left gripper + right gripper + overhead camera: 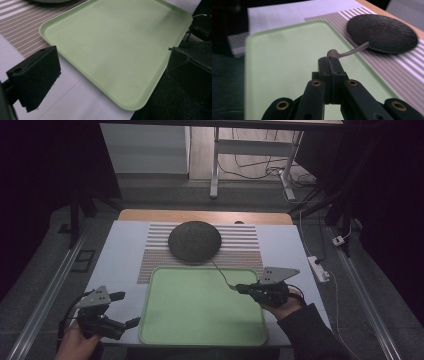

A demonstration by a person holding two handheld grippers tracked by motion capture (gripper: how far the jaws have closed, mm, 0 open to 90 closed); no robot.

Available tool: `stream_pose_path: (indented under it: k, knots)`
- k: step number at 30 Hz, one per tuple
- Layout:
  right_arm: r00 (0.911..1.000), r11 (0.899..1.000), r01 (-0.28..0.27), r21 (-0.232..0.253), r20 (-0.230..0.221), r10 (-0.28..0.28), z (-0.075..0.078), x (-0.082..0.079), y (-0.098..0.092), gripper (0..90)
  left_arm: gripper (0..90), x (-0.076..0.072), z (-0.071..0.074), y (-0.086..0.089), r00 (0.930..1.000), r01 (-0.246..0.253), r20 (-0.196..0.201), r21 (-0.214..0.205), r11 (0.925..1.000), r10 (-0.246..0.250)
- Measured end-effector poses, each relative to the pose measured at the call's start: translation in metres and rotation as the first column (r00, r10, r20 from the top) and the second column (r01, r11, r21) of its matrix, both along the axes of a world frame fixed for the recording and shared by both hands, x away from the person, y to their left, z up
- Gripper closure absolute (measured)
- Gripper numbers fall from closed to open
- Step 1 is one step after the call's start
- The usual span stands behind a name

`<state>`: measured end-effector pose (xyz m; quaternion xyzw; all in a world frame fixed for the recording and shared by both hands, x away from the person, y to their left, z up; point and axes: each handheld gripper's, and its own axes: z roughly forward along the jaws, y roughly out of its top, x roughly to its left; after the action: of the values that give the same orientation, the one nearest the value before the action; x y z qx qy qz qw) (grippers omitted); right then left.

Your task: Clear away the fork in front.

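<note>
Right gripper [239, 288], held in a hand with a dark sleeve, over the right edge of the flat pale green plastic tray [200, 330]; its jaws are pressed together on the end of a slim grey metal utensil [348, 52], whose held end is a rounded, curved piece just past the jaw tips. The utensil's thin shaft runs up and away from the jaws towards the round dark grey textured plate [194, 241], and its far end lies at that plate's near rim; whether they touch cannot be told. The plate rests on a brown-and-white striped mat [245, 251] on the white counter [120, 251], just behind the tray. Left gripper [131, 309] hovers beside the tray's left near corner, its jaws wide apart with nothing between them
</note>
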<state>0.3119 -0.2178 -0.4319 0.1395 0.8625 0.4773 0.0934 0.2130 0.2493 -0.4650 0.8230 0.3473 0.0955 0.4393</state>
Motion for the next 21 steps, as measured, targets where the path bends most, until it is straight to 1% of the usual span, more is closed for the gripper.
stream_pose_path:
  k: [2, 4, 9, 14, 17, 21]
  knots:
    - [0.9996, 1.0, -0.019, 0.013, -0.022, 0.019, 0.0, -0.003, -0.001, 90.0, 0.0, 0.005, 0.0, -0.004, 0.9998, 0.02, -0.009, -0.003, 0.9998, -0.02]
    - [0.9983, 0.999, -0.04, 0.022, -0.041, 0.041, -0.001, -0.006, -0.002, 90.0, 0.0, 0.01, 0.001, -0.008, 0.9992, 0.038, -0.009, 0.005, 0.9993, -0.038]
    - [0.9928, 0.994, -0.098, 0.04, -0.065, 0.1, -0.002, -0.015, -0.001, 90.0, 0.0, 0.021, 0.006, -0.021, 0.9954, 0.096, -0.002, 0.03, 0.995, -0.096]
    - [0.9817, 0.984, -0.165, 0.065, -0.084, 0.171, -0.002, -0.021, 0.003, 89.9, 0.0, 0.03, 0.009, -0.035, 0.9916, 0.129, -0.02, 0.038, 0.991, -0.128]
    - [0.9748, 0.978, -0.196, 0.066, -0.096, 0.202, -0.002, -0.023, 0.008, 89.9, 0.0, 0.034, 0.01, -0.044, 0.9871, 0.16, -0.018, 0.065, 0.985, -0.159]
    - [0.9634, 0.969, -0.241, 0.061, -0.106, 0.246, -0.003, -0.027, 0.016, 89.9, 0.0, 0.042, 0.012, -0.056, 0.976, 0.218, -0.029, 0.083, 0.9725, -0.216]
